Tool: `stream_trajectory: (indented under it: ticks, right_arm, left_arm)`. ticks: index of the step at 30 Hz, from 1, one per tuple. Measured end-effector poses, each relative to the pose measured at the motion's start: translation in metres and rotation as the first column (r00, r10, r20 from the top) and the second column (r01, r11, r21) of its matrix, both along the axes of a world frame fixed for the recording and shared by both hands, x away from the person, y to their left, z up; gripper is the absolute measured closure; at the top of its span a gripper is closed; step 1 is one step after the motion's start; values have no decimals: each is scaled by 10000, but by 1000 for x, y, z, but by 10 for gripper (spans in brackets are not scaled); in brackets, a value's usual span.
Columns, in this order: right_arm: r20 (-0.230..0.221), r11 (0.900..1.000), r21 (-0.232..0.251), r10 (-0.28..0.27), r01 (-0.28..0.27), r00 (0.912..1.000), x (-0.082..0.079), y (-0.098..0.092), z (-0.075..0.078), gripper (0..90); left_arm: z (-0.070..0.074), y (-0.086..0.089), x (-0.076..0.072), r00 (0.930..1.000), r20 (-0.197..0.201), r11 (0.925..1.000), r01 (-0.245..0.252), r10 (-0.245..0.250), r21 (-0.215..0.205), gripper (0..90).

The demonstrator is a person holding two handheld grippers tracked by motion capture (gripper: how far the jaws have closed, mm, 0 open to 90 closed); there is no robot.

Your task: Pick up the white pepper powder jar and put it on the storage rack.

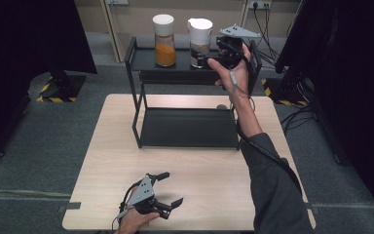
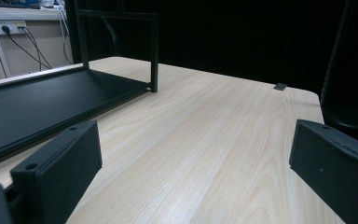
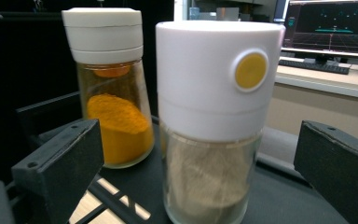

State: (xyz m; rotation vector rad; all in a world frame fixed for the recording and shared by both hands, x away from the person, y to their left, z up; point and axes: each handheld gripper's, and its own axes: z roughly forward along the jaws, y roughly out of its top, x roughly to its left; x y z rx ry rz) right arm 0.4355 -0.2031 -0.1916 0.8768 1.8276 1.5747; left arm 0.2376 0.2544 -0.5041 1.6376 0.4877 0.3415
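Right claw (image 1: 209,59): raised level at the top shelf of the black metal two-tier rack (image 1: 148,62), jaws spread wide on either side of the glass shaker jar with the tall white cap and pale brown powder (image 3: 214,121); the pads stand clear of the glass, so nothing is held.
Pale-powder jar: upright on the top shelf, near its right end, just beside the glass shaker jar of orange powder with a white lid (image 3: 113,93); whether the two jars touch cannot be told.
Left claw (image 1: 168,189): low over the near part of the light wooden surface (image 2: 205,140), jaws wide apart and empty, well apart from the rack.
Risk, tipping: the jar is tall and narrow; a jaw brushing its side as the claw draws away could likely topple it.
Risk, neighbour: a sideways swing toward the orange jar could knock it over or push it along the shelf.
Risk, fall: the shelf stands high above the surface; a toppled jar could roll off and break.
Risk, cable: the trailing cable could snag the rack frame.
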Motion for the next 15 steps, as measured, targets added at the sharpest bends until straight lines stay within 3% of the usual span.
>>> stream_trajectory:
  ticks: [15]
  right_arm:
    - [178,9929,260,1156,-1160,9931,-20,-21,-26,5]
  left_arm:
    - [0,0,0,10000,-4,10000,-11,11,-15,18]
